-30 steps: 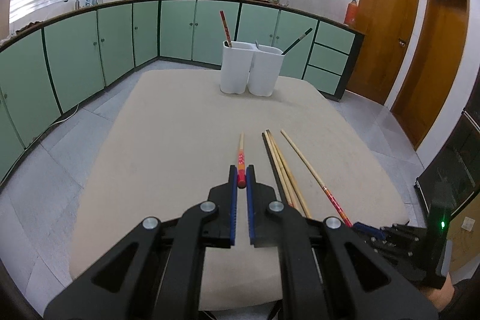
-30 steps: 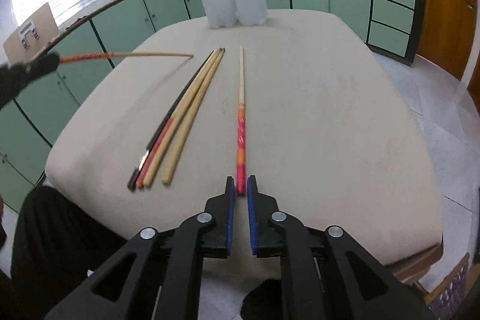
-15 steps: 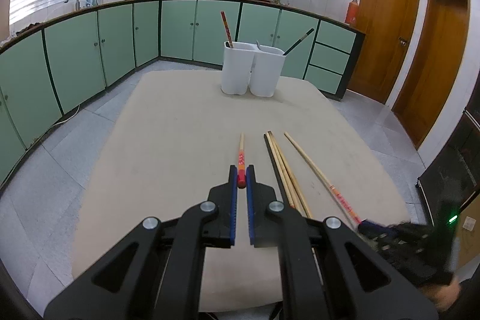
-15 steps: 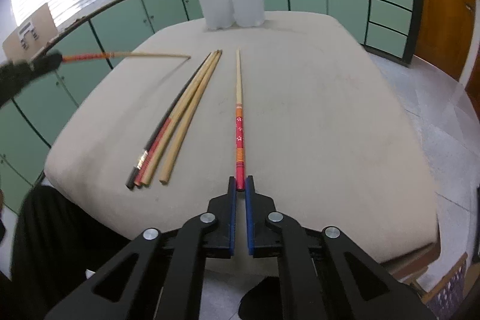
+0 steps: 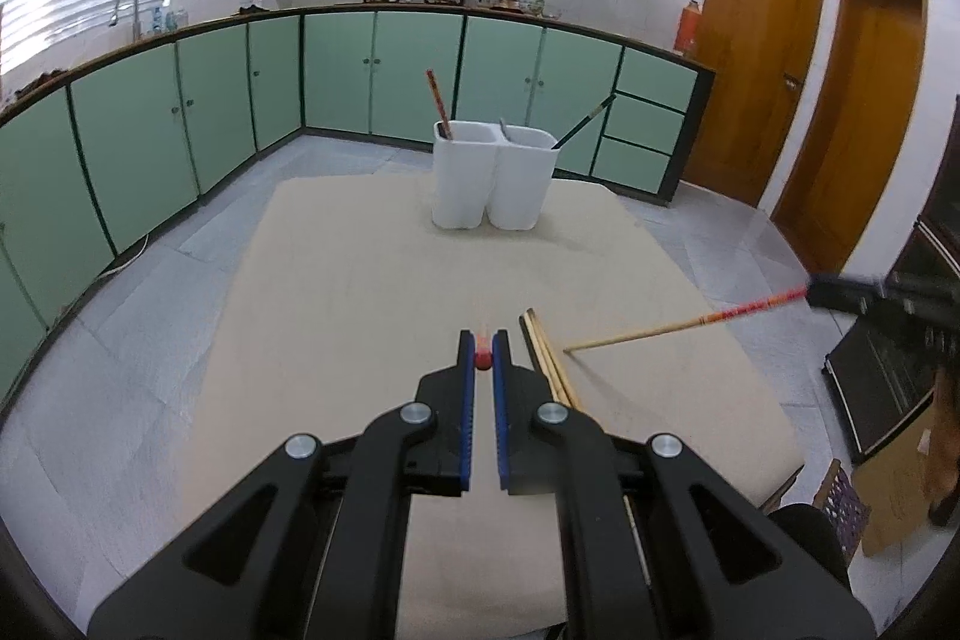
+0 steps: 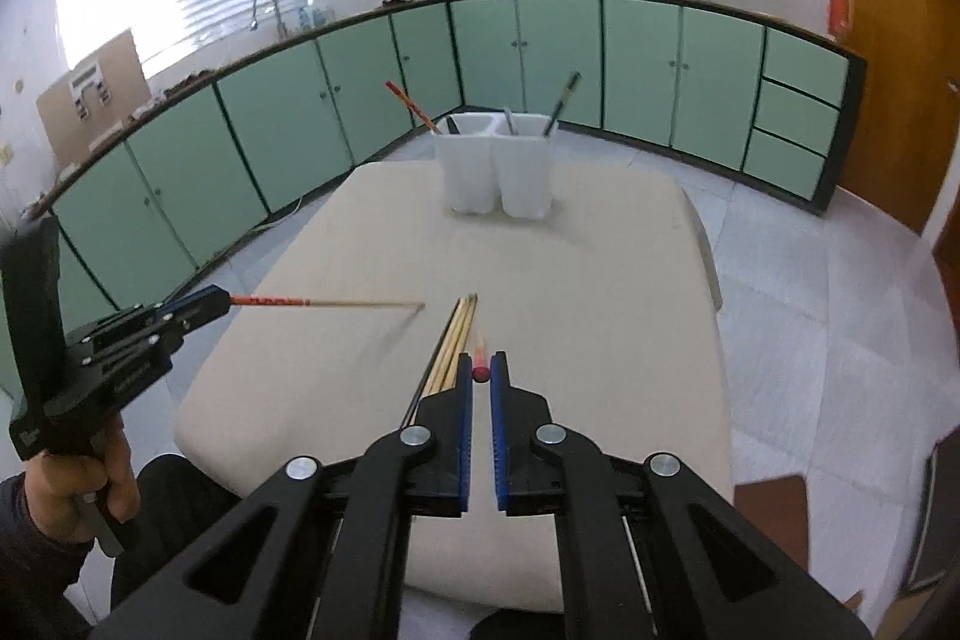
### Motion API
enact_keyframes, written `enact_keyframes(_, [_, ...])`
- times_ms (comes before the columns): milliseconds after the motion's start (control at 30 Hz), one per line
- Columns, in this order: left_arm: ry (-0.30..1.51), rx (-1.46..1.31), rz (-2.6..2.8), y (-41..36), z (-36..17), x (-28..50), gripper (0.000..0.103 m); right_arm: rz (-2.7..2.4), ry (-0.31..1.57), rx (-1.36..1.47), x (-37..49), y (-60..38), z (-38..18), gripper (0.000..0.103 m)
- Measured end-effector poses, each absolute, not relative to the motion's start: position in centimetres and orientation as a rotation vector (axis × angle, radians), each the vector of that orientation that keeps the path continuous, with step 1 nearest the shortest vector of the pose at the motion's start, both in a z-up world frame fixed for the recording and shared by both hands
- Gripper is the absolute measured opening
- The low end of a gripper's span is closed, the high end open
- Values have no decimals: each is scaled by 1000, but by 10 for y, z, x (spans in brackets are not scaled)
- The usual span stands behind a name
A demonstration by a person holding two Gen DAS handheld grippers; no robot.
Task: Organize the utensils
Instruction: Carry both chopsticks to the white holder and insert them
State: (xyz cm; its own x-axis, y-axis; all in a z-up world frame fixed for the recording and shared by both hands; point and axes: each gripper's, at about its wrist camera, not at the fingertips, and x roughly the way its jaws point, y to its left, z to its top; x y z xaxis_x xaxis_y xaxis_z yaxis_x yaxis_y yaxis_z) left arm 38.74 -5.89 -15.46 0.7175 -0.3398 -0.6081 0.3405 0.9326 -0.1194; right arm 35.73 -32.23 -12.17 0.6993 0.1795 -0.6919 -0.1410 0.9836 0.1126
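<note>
holding one chopstick each, both claws are pinched tight on the red ends. the left claw grips a red-tipped chopstick that you mostly see end-on, so its length is hidden from its own camera; from the right wrist view the same stick runs out level over the near-left part of the beige surface, well short of the white holder. the right claw clamps a second red-tipped chopstick, and in the left wrist view that one slants down toward the surface, tip low and near the bundle. the loose bundle of chopsticks lies flat on the surface, on the near side of the holder, well apart from it. the holder sits at the far end, with a red stick in its left compartment and a dark one leaning out of the right.
</note>
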Motion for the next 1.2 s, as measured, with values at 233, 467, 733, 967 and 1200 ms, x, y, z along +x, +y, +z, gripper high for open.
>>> enact_keyframes(233, [727, 23, -425, -63, -133, 416, 5, 201, 862, -51, 415, -310, -93, 6])
enact_keyframes(467, [716, 57, -440, -70, -104, 440, 5, 198, 894, -68, 457, -309, -62, 6])
enact_keyframes(733, [710, 68, -449, -78, -75, 474, 5, 197, 895, -80, 483, -308, -29, 6])
enact_keyframes(967, [624, 87, -434, -93, -22, 511, 5, 168, 821, -44, 518, -312, 23, 6])
enact_keyframes(1200, [514, 62, -403, -116, 34, 557, 5, 128, 719, -2, 567, -319, 71, 6])
